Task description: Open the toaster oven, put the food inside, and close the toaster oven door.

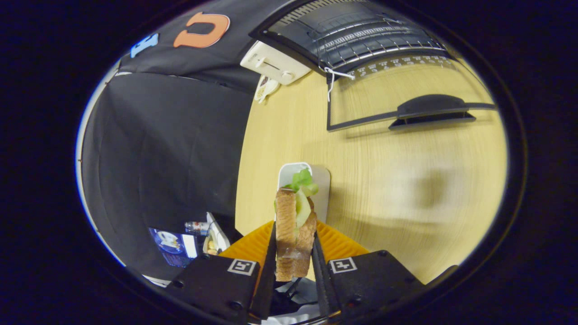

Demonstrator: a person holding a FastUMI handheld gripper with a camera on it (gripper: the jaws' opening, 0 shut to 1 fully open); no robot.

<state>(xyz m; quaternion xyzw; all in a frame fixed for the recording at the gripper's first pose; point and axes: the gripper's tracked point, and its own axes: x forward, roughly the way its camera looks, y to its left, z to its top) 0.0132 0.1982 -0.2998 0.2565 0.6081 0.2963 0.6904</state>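
Gripper [294, 253] is clenching the sandwich [293, 225] by its bread faces. Soft, light, crushable; filling is likely slipping if squeezed

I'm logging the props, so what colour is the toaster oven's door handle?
Black, on the open glass door's handle, clearest in the gripper view. The claw grips the sandwich.

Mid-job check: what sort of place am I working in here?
Likely a staged kitchen set-up in a recording booth: a toaster oven with its glass door open sits on a light wooden table, with black cloth hung around. The tool is shut on a sandwich.
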